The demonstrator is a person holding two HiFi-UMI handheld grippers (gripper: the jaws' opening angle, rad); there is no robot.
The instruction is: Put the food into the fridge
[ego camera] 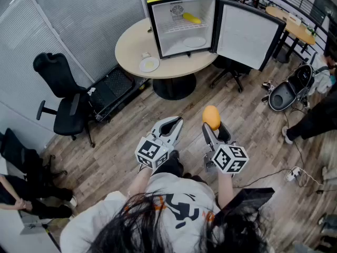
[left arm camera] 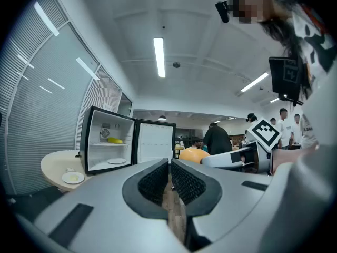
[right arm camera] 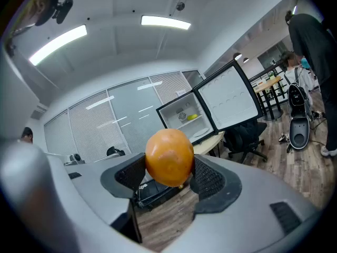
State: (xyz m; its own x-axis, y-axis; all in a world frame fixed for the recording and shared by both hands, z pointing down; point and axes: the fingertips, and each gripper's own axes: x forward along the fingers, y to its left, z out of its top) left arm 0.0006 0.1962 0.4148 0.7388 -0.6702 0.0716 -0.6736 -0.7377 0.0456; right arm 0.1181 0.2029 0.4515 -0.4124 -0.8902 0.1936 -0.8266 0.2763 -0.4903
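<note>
My right gripper (ego camera: 212,124) (right arm camera: 167,175) is shut on an orange fruit (ego camera: 211,117) (right arm camera: 169,157), held in the air over the wooden floor. Beside it, my left gripper (ego camera: 174,125) (left arm camera: 170,179) is shut with nothing between its pads. The fruit (left arm camera: 194,154) also shows in the left gripper view, to the right of the jaws. A small black fridge (ego camera: 181,22) (left arm camera: 108,144) (right arm camera: 192,117) stands open on a round table (ego camera: 131,49) well ahead of both grippers. Inside it a yellow item (ego camera: 192,19) lies on the upper shelf and a white plate (ego camera: 195,41) on the lower level.
A white plate with a yellowish bit (ego camera: 149,64) rests on the table left of the fridge. The fridge door (ego camera: 245,33) swings out to the right. A black office chair (ego camera: 63,94) stands at left, a stroller (ego camera: 292,88) and a person's legs (ego camera: 313,123) at right. Cables lie on the floor.
</note>
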